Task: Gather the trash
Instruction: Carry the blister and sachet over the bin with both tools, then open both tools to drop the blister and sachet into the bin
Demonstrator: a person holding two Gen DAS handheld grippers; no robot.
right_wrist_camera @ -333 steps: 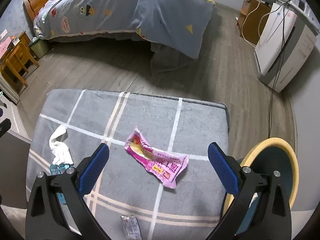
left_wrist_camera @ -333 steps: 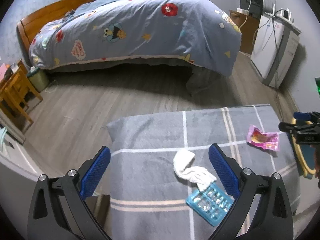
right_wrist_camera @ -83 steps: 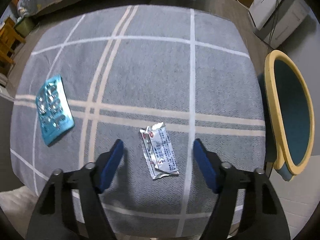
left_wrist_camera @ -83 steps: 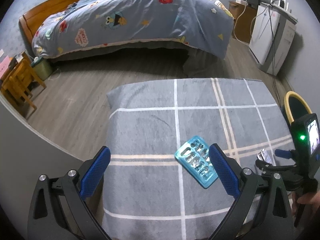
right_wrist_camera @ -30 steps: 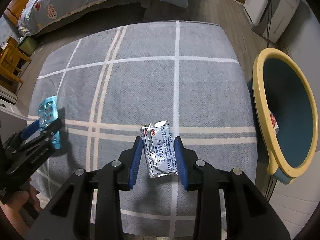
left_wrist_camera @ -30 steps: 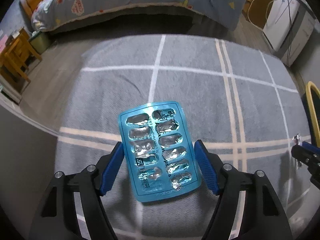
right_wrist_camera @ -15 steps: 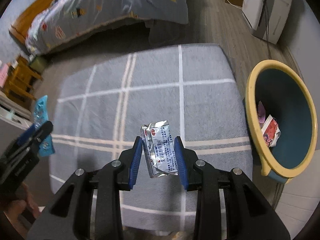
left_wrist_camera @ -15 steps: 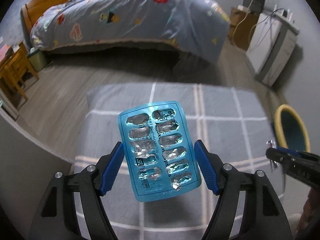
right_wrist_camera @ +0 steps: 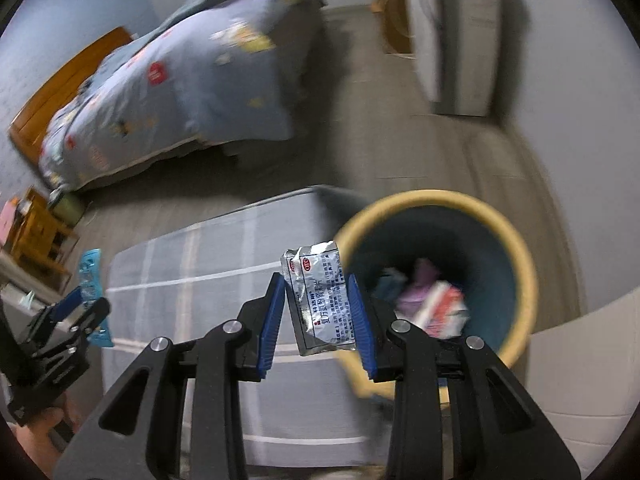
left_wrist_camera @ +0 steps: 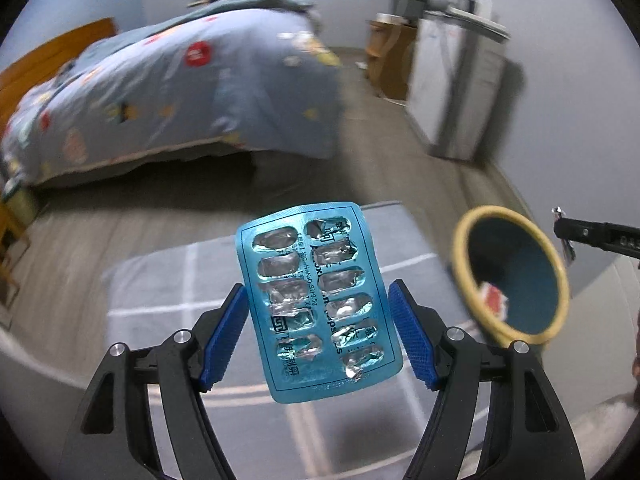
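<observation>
Left gripper [left_wrist_camera: 318, 338] clamped on a blue blister pack [left_wrist_camera: 316, 304] by its long edges, pads pressing both sides, pack held up flat toward the camera with its emptied foil pockets showing. Below it, a grey cushion with pale crossing stripes [left_wrist_camera: 168, 280]. To the right, a round bin with a yellow rim [left_wrist_camera: 460, 248] and dark blue inside, a red-and-white scrap lying in it.

Right gripper [right_wrist_camera: 318, 314] clamped on a small silver sachet [right_wrist_camera: 320, 296] with red and dark print, held upright between the blue pads, just left of the bin's rim [right_wrist_camera: 516, 248] and above the edge of the cushion [right_wrist_camera: 208, 248]. Inside the bin, several blurred wrappers [right_wrist_camera: 432, 304], pinkish, red and white. Blister pack [right_wrist_camera: 89, 276] also visible at the far left of the right wrist view, in the other gripper [right_wrist_camera: 76, 312], well apart from the bin.

Behind, blurred: a bed with a blue patterned quilt [left_wrist_camera: 168, 92], wooden floor [left_wrist_camera: 360, 168], a white appliance [left_wrist_camera: 456, 92] by the wall.
</observation>
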